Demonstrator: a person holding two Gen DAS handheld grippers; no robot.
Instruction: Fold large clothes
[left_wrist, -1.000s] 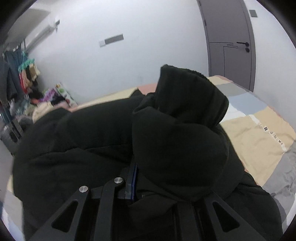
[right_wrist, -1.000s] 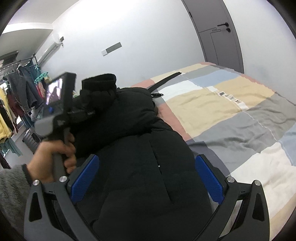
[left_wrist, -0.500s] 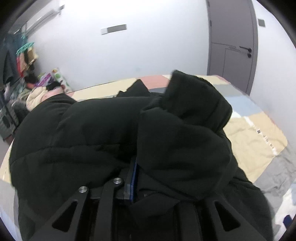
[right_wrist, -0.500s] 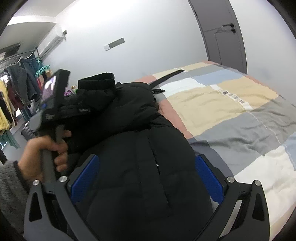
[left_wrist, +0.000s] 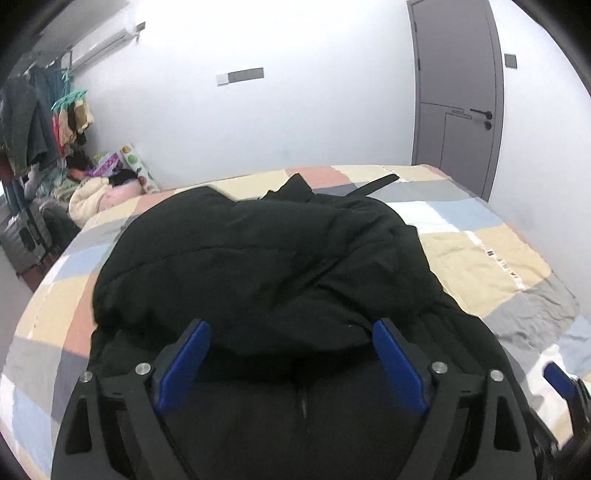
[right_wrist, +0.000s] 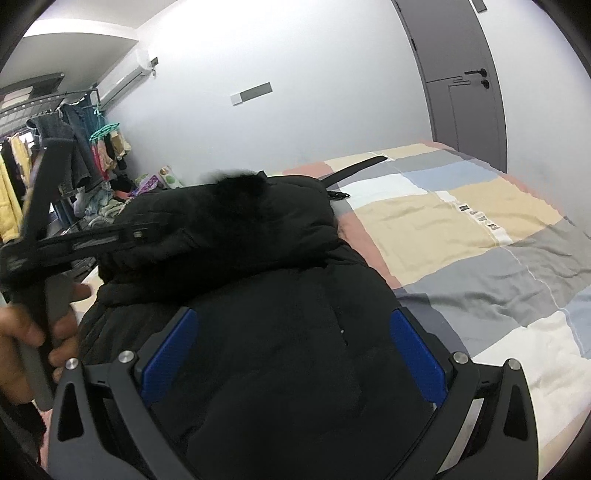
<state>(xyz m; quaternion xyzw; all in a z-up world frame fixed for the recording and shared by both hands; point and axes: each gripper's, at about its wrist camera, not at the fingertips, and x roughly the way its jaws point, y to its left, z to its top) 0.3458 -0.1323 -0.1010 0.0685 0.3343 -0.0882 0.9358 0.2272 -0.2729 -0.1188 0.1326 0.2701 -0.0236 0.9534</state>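
Observation:
A large black puffy jacket (left_wrist: 258, 251) lies on the bed, and its sleeve (right_wrist: 229, 221) is laid across its upper part, the cuff blurred. My left gripper (left_wrist: 291, 325) hangs over the near half of the jacket. Its jaws are opening wide, and the blue pads (left_wrist: 184, 358) do not touch the fabric lying below them. In the right wrist view a hand (right_wrist: 22, 332) holds that tool at the left edge. My right gripper (right_wrist: 293, 314) stands open over the jacket's (right_wrist: 277, 350) lower part, gripping nothing.
The bed carries a patchwork cover (left_wrist: 480, 258) of beige, grey, blue and pink squares. A black strap (left_wrist: 373, 184) lies beyond the jacket's collar. A grey door (left_wrist: 458, 92) is at the far right. A clothes rack (left_wrist: 29, 122) and piled items fill the left.
The left gripper let go of the sleeve, opened wide and drew back. The sleeve dropped flat across the jacket. The right gripper stayed open and hardly moved.

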